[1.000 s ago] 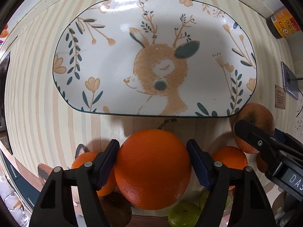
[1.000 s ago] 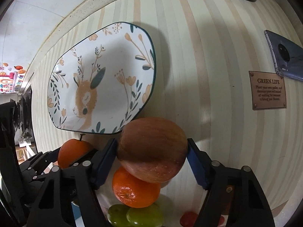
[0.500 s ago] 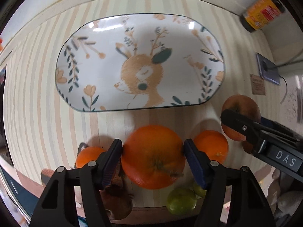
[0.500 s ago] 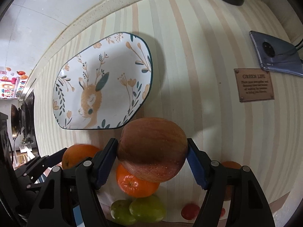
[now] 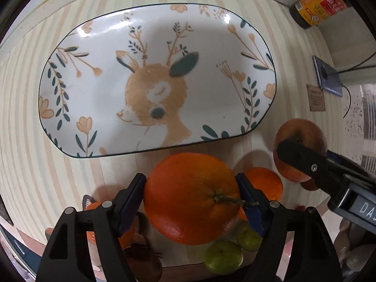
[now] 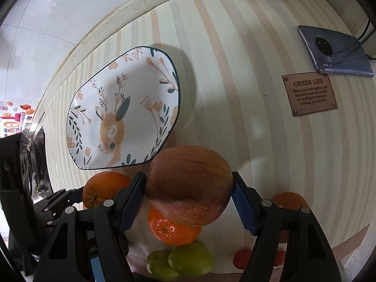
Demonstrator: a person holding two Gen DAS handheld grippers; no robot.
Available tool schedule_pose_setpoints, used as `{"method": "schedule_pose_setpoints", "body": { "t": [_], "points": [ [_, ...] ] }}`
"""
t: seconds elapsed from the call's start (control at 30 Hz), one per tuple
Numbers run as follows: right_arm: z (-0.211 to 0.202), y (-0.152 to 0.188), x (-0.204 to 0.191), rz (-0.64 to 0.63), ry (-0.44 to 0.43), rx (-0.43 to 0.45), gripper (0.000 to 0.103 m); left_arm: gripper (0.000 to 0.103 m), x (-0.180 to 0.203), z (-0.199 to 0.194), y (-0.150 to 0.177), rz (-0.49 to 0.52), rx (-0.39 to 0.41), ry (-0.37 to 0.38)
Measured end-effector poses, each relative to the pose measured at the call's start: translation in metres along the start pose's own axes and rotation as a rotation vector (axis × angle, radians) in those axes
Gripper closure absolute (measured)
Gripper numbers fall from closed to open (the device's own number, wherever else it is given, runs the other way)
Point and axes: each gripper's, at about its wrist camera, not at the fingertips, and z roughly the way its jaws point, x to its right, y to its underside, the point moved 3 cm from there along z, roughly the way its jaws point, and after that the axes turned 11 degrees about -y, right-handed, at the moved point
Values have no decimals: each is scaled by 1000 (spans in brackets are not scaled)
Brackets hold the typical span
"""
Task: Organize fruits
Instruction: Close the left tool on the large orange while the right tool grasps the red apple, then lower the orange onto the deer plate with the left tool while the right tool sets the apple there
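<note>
Left gripper (image 5: 190, 196), jaws opening, carries a large round orange (image 5: 191, 197) above small green fruits (image 5: 223, 256); right gripper (image 6: 189, 195) clamps a red-brown apple (image 6: 189, 189). Beyond lies an empty deer-patterned oval plate (image 5: 98, 108). Only the right view shows the "GREEN LIFE" plaque (image 6: 309, 96) legibly.

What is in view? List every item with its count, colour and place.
plate: one, white with a deer print, on the table
large orange: one, orange, in the left gripper
apple: one, red, in the right gripper
small oranges: at least two, orange, on the table below the grippers
green fruits: two, green, near edge
red fruits: two, red, near edge
bottle: one, dark with a yellow label, far corner
phone: one, grey-blue, beside the plaque
plaque: one, brown
table: one, striped beige
left gripper: black, jaws opening, orange between them
right gripper: black, clamping the apple
</note>
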Motion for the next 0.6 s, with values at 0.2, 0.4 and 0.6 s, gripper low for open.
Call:
{"method": "schedule_pose_setpoints", "body": {
  "t": [0.2,0.4,0.6],
  "points": [
    [-2,0,1,11,0,11,29,30,0,-6,2,-29,27,-29],
    [-15,-2,-5,6,-18,40,29,30,-19,-37,20,-54,64,22],
    [-36,-13,-29,-24,-66,75,29,30,-49,-93,-8,-118,151,110]
  ]
}}
